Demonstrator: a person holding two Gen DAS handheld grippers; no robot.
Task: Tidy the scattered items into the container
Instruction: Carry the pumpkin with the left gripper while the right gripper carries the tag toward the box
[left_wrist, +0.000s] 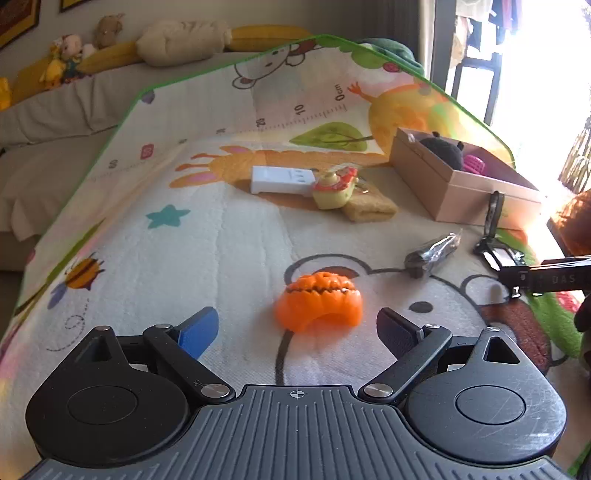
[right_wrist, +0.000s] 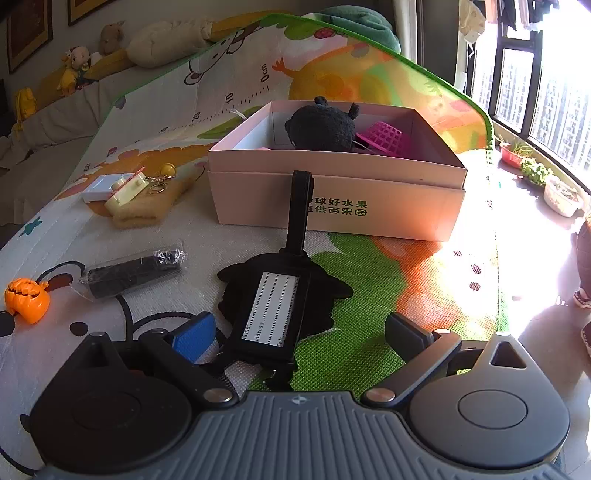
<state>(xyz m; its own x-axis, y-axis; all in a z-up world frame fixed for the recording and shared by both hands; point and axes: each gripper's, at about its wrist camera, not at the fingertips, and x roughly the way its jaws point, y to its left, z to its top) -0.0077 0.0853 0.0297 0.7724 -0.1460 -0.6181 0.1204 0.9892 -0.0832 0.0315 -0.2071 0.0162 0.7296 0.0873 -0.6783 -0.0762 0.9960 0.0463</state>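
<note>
- The left gripper (left_wrist: 295, 328) hangs over the play mat (left_wrist: 192, 258) with its 2 fingers spread wide apart and nothing between the pads.
- An orange pumpkin toy (left_wrist: 318, 301) lies on the mat just ahead of that gap, touching neither finger.
- Beyond the pumpkin, a dark item in clear wrap (left_wrist: 432, 253) lies on the mat, and farther back a white block (left_wrist: 282, 180), a yellow toy with red trim (left_wrist: 334, 188) and a folded tan cloth (left_wrist: 369, 208) sit close together.
- The yellow toy rests partly on the cloth and beside the white block.
- The right gripper (right_wrist: 299, 334) also stands open, its fingers wide apart and clamped on nothing.
- A black luggage tag (right_wrist: 275, 306) lies flat on the mat between those fingers, and neither pad presses on it; whether the blue pad brushes its edge cannot be told.
- The tag's strap (right_wrist: 300, 210) runs up toward the cardboard box (right_wrist: 343, 199) and reaches its front wall.
- The box sits open on the mat, toward the sunlit window side, with green printed characters on its front.
- Inside the box are a black plush toy (right_wrist: 321, 127) and a pink mesh basket (right_wrist: 384, 138), side by side.
- From the right wrist view, the pumpkin lies far to the left, well apart from the box, with the wrapped item between it and the tag.
- Stuffed toys (left_wrist: 74, 55) and a long cream pillow (left_wrist: 181, 40) line the sofa behind the mat.
</note>
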